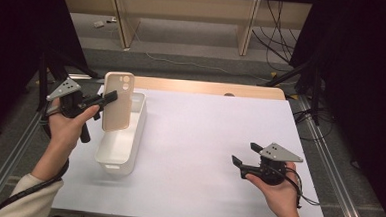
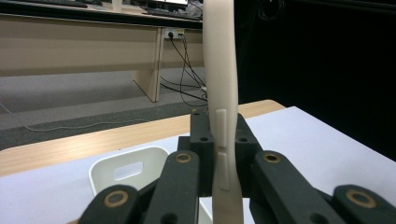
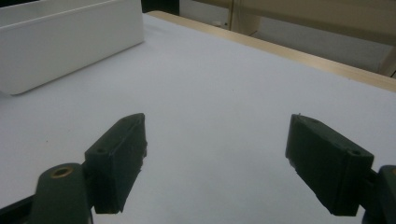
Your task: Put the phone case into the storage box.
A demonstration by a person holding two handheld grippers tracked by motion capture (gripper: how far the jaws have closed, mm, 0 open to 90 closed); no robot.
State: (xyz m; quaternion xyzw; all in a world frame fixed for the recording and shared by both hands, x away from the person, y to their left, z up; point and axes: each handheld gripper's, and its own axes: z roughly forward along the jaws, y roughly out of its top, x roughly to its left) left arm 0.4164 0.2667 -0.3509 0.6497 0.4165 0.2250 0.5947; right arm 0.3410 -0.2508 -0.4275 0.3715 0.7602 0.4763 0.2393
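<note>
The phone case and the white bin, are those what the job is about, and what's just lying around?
In the job:
- phone case, upright, clamped in the left gripper over the bin
- white bin
- right gripper, jaws open, nothing in them

Lying about:
- cables on the floor
- wooden bench legs behind the table

Black jaws, cream sleeve [image 1: 23,197]

No legible text, label, brand, number or sign is showing on any surface. The phone case [image 1: 117,102], standing above the white bin [image 1: 124,135], is presenting a plain back. The grey plates on the grippers are carrying only holes, and the white table cover around the bin is bearing no markings.
</note>
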